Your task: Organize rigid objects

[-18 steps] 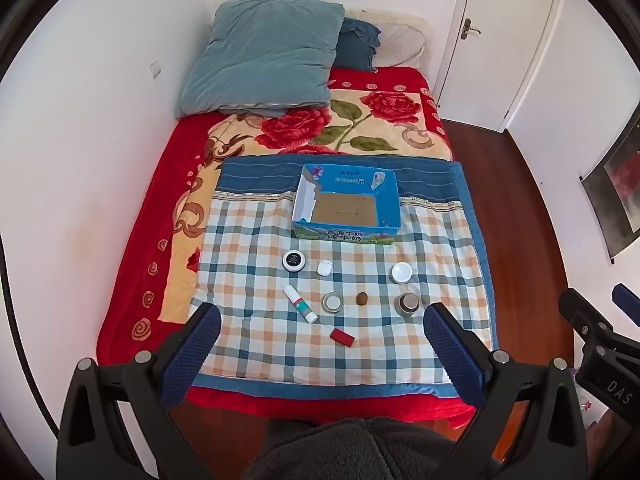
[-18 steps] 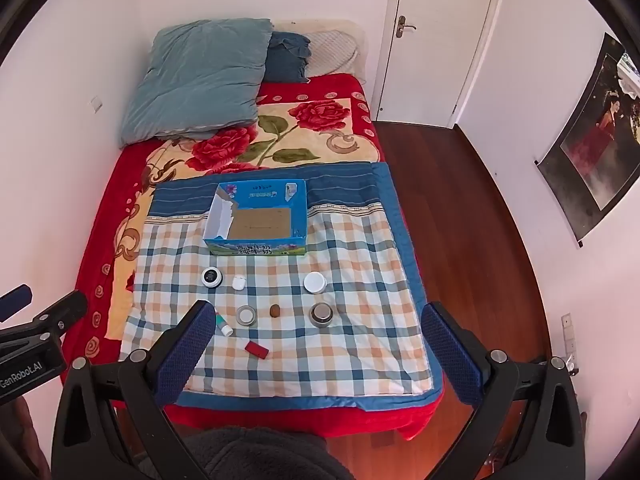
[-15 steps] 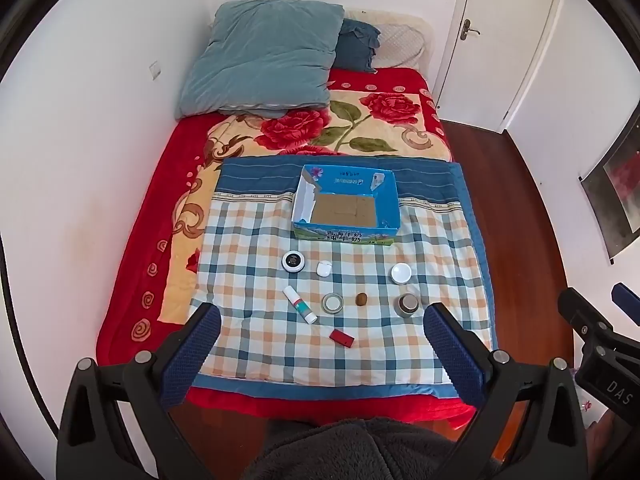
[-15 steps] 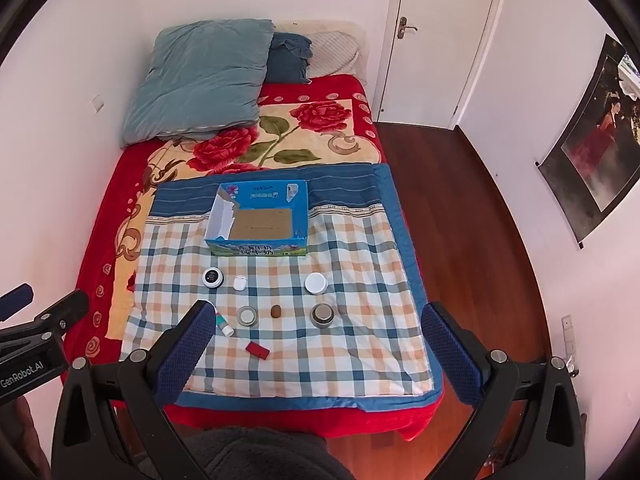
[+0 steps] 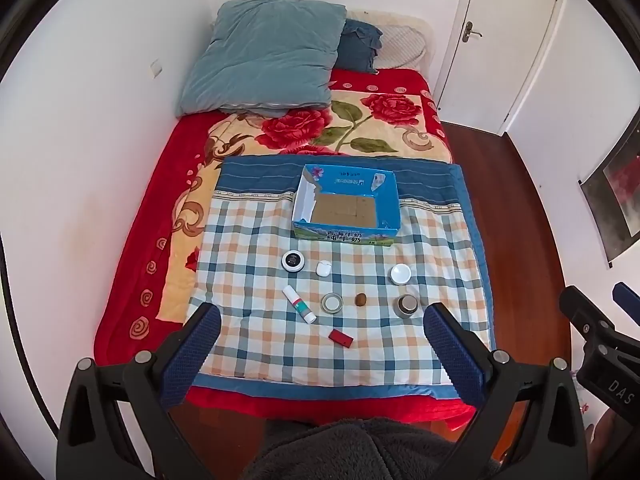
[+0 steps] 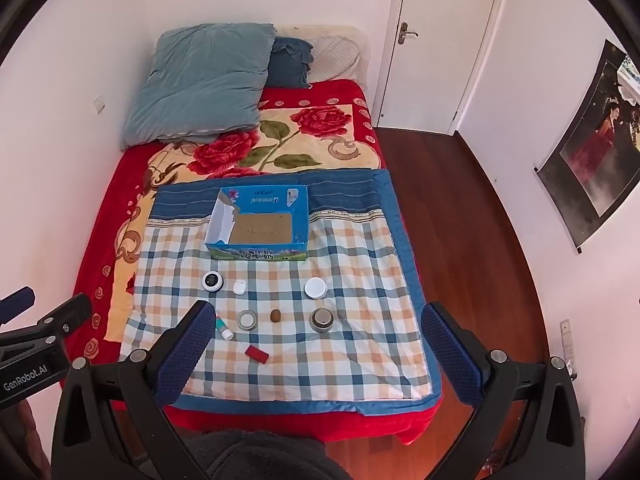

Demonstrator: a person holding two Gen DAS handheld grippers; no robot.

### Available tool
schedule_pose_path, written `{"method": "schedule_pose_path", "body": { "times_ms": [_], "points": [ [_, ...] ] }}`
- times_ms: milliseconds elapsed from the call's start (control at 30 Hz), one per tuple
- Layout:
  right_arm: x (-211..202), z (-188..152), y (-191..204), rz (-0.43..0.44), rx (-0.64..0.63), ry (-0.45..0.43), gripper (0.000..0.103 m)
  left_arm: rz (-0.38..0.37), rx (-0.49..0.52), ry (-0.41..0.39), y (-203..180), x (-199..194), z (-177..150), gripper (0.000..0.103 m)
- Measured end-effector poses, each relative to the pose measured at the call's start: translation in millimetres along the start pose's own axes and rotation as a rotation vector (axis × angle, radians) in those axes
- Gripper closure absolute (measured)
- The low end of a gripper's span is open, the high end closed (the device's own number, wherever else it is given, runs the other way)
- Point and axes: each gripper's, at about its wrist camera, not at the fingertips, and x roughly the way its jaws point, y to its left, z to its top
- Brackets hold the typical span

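Note:
An open blue cardboard box (image 5: 346, 208) (image 6: 259, 224) with a bare brown bottom sits on the checked blanket. In front of it lie small objects: a black-and-white round case (image 5: 292, 261) (image 6: 212, 281), a small white case (image 5: 323, 268), a white lid (image 5: 400, 274) (image 6: 315, 288), a white tube (image 5: 299, 304), a round tin (image 5: 332, 303) (image 6: 247, 320), a brown nut (image 5: 361, 299) (image 6: 275, 315), a dark jar (image 5: 407, 305) (image 6: 322, 319) and a red block (image 5: 340, 338) (image 6: 256, 354). My left gripper (image 5: 320, 354) and right gripper (image 6: 318, 354) are both open and empty, high above the bed's near edge.
The bed (image 5: 168, 216) has a red rose blanket, with grey-blue pillows (image 5: 264, 56) at the head. A white wall runs along the left. Wooden floor (image 6: 460, 208), a white door (image 6: 440, 40) and a wall poster (image 6: 596, 136) are on the right.

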Motion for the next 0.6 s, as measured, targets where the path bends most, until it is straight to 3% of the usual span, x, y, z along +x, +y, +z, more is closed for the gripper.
{"method": "schedule_pose_path", "body": {
  "times_ms": [600],
  "points": [
    [-10.5,7.4,2.2,-0.005,-0.005,-0.024,0.0,-0.002,-0.009,-0.006,2.9,-4.7,7.4,0.0]
  ]
}}
